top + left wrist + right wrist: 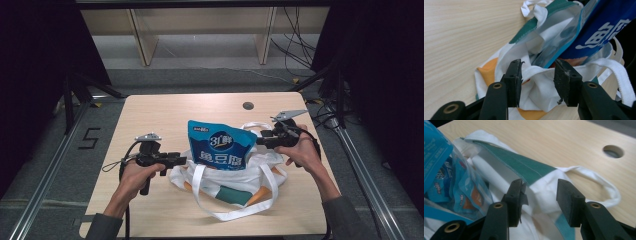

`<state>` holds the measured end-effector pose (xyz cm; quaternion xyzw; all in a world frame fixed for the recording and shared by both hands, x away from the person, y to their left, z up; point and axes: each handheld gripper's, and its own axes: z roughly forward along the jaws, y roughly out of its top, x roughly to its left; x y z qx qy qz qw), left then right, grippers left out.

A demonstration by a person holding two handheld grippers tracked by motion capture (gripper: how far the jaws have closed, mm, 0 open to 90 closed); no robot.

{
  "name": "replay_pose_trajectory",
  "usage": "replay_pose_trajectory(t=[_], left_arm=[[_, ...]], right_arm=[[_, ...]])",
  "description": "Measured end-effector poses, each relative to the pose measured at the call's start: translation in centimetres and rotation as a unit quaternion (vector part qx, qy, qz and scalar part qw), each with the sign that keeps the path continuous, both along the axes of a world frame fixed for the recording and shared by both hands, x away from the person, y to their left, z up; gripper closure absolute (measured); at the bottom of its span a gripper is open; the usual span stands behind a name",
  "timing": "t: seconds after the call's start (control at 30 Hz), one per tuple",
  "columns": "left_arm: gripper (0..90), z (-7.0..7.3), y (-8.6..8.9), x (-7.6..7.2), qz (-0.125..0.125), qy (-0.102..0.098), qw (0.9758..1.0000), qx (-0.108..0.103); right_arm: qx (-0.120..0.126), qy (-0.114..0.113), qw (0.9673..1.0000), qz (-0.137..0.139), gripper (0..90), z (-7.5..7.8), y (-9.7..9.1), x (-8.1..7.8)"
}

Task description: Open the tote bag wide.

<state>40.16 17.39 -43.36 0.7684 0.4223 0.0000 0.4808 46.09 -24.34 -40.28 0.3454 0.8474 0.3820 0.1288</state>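
Both my grippers, left gripper (183, 160) and right gripper (260, 140), stand apart, flanking the bag (260, 172); the blue pouch (220, 147) rises centre frame between them.

From my feed I've got the light wooden desk (165, 112) with a round cable hole (248, 105), pale wooden shelving (200, 30) behind it, loose black cables (295, 45), and a "5" marked on the floor (89, 138).

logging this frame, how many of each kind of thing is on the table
blue snack bag: 1
white tote bag: 1
left gripper and right gripper: 2
total: 4
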Motion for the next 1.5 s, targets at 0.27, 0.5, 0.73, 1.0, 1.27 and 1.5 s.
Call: replay_pose_trajectory(t=[0.27,0.5,0.73,1.0,1.27,1.5], left_arm=[[55.7,-1.7,-0.4,1.0,0.019,0.035,0.9992,-0.009],[55.8,-2.6,-0.3,1.2,0.035,0.043,0.9982,-0.022],[55.5,-0.7,-1.0,-0.4,0.008,-0.027,0.9996,0.008],[60.8,-0.8,-1.7,-0.4,-0.049,-0.04,0.9973,0.036],[69.3,-1.0,-1.9,-0.6,-0.066,-0.049,0.9958,0.039],[63.4,0.6,-0.7,-0.9,-0.037,-0.061,0.9974,0.011]], right_arm=[[-0.01,0.029,0.9995,0.007,52.6,-1.4,2.4,1.1],[-0.031,0.042,0.9984,0.021,51.0,-1.9,2.4,1.0],[-0.074,0.03,0.9963,0.031,54.4,-2.1,2.2,1.2],[-0.055,0.055,0.9964,0.032,72.5,-2.3,2.6,1.2],[-0.057,0.046,0.9962,0.047,87.0,-2.0,2.6,1.2],[-0.066,0.005,0.9967,0.047,77.1,-1.5,2.8,1.4]])
